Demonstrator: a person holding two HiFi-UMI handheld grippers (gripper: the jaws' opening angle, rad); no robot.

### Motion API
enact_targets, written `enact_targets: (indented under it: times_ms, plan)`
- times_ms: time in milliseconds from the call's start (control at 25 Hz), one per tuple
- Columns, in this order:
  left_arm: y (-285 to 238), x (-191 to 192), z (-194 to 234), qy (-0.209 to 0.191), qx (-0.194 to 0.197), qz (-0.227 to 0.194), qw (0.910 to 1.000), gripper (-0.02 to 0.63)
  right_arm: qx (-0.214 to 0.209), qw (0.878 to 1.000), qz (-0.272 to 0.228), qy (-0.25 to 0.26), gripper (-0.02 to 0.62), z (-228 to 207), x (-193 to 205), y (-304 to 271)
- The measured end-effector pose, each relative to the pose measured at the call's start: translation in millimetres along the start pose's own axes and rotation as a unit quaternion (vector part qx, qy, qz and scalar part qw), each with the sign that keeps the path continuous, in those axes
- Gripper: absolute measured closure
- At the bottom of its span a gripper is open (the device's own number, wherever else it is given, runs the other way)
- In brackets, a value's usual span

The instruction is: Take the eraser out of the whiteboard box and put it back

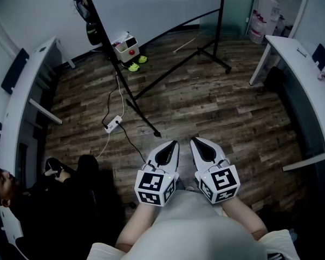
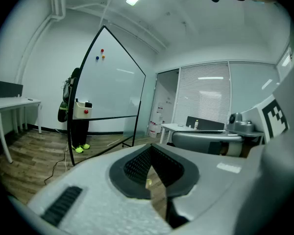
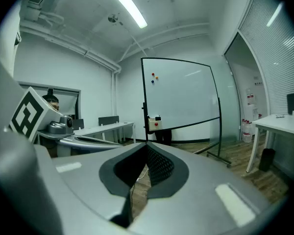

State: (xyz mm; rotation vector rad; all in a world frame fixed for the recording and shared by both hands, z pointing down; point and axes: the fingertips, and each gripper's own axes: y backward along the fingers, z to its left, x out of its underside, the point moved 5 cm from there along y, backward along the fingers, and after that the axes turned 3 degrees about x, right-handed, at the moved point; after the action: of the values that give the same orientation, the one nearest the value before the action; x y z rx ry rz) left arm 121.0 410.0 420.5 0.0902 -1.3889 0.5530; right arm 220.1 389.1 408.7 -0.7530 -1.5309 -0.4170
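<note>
Tucked in against the body and side by side: left gripper [image 1: 172, 145] and right gripper [image 1: 197, 143], aimed slightly down over the wooden floor [image 1: 216, 107]. Fingers pressed together on both, nothing between them. Looks like a resting carry, since nothing lies within reach. Further out on the floor, a white power strip [image 1: 113, 124], its cable trailing toward the whiteboard [image 1: 151, 4] stand. Beyond that, yellow-green shoes [image 1: 134, 65]. Above them, hung on the whiteboard's frame at working height, the white box [image 1: 124, 46] with a red dot, well apart from both grippers. Eraser too small to make out from here; judged to sit in that box, perhaps the dark shape at its top. Calls for moving closer before any reach.
</note>
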Motion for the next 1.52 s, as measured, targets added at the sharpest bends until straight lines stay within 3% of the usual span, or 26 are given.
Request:
enact_targets:
  times_ms: [520, 880, 1520]
  plan:
    - [0, 2, -13, -0.002, -0.006, 0.001, 1.0000, 0.606, -0.008, 1.000, -0.001, -0.001, 0.591, -5, 1, 12]
    - [-10, -9, -3, -0.009, -0.010, 0.005, 0.9999, 0.604, -0.012, 0.999, -0.025, -0.028, 0.591, -15, -6, 4]
    - [-84, -35, 48, 0.007, 0.006, 0.002, 1.0000, 0.605, -0.005, 1.000, -0.025, -0.017, 0.591, -60, -34, -77]
